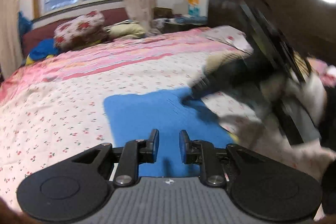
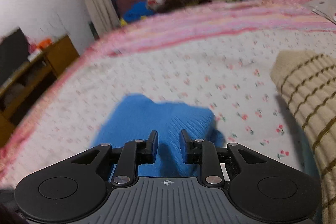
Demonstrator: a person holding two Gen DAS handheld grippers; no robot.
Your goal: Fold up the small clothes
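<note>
Bedspread (image 1: 63, 98) in white with small cherries, pink-striped toward the top, filling both views. Cream striped knit (image 2: 304, 93) at right edge of right wrist view, folded. Blue garment (image 1: 151, 114) lying flat at lower centre, just beyond each pair of fingers, one corner rumpled in right wrist view. Left gripper (image 1: 169, 146) over the blue cloth, jaws narrowly apart, nothing between. Right gripper (image 2: 169, 146) likewise, gap narrow, empty; blurred in left wrist view, tips touching the cloth's upper right edge.
</note>
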